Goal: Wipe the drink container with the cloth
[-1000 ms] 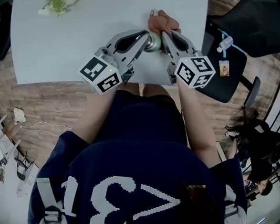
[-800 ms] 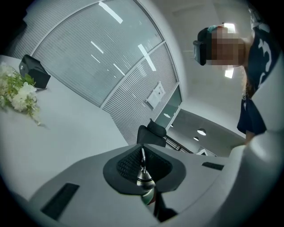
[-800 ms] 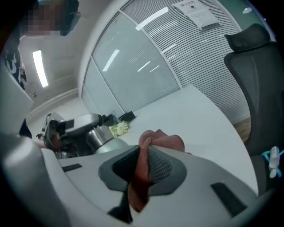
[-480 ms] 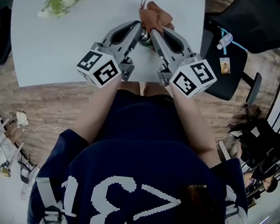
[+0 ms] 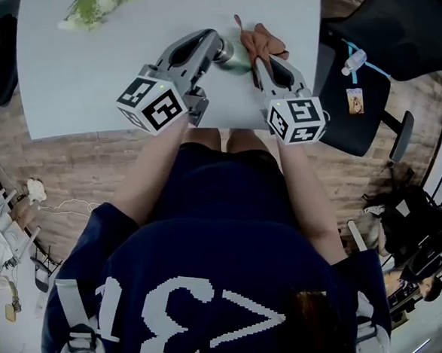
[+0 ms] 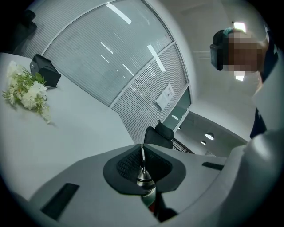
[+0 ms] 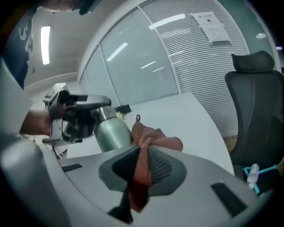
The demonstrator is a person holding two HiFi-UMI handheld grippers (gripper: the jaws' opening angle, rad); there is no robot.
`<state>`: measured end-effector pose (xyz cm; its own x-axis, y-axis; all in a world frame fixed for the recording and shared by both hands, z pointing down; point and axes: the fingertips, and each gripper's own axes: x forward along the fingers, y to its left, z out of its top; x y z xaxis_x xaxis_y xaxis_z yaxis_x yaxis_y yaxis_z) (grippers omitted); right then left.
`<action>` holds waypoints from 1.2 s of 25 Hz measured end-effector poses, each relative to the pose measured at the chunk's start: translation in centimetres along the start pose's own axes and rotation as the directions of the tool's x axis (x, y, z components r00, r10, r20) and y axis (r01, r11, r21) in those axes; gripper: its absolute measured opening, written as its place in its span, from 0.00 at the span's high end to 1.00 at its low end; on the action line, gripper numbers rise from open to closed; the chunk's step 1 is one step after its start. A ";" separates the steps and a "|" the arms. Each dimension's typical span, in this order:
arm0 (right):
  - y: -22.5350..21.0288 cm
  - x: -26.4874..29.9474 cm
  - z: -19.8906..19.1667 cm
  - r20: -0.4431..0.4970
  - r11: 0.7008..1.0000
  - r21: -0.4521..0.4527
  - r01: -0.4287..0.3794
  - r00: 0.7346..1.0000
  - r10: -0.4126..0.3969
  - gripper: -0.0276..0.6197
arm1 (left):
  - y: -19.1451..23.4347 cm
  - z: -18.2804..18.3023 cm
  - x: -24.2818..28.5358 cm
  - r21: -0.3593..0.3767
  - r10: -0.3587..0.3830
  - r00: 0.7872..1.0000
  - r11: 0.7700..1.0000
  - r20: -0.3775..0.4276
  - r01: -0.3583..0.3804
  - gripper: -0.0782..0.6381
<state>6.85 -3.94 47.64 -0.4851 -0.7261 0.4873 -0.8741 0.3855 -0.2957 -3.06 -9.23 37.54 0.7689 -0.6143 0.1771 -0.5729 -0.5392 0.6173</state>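
Green metal drink container: above white table, left gripper shut tight on its cap end (body tilted). Rust-brown cloth: pinched in right gripper, bunched just beside the container

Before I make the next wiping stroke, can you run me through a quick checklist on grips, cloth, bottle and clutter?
1. Hold of the left gripper on the green metal bottle: ok, jaws shut at its cap end.
2. Hold of the right gripper on the rust-orange cloth: ok, pinched.
3. Cloth bunched beyond the jaws for wiping: ok.
4. Cloth in contact with bottle: cannot tell; they sit side by side.
5. White flower bunch away from the work, on the white table: ok.
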 end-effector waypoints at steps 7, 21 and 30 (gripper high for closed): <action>2.2 -0.9 2.7 0.082 0.997 0.017 -0.074 0.994 0.072 0.86 | -0.2 0.0 0.3 0.010 0.013 1.000 1.000 -0.010 -0.013 0.86; 4.5 -1.7 3.3 0.100 0.992 -0.108 -0.066 0.992 0.077 0.86 | 1.2 0.6 0.3 -0.050 0.086 0.996 0.995 -0.001 -0.086 0.86; 4.8 -2.1 1.2 0.045 0.987 -0.140 -0.075 0.996 0.082 0.86 | 0.9 0.6 0.6 -0.048 0.075 0.997 0.996 -0.015 -0.075 0.86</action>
<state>3.74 -1.26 44.21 -0.5536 -0.7170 0.4236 -0.8303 0.5149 -0.2135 -3.32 -10.43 37.73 0.7282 -0.6441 0.2341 -0.6148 -0.4629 0.6386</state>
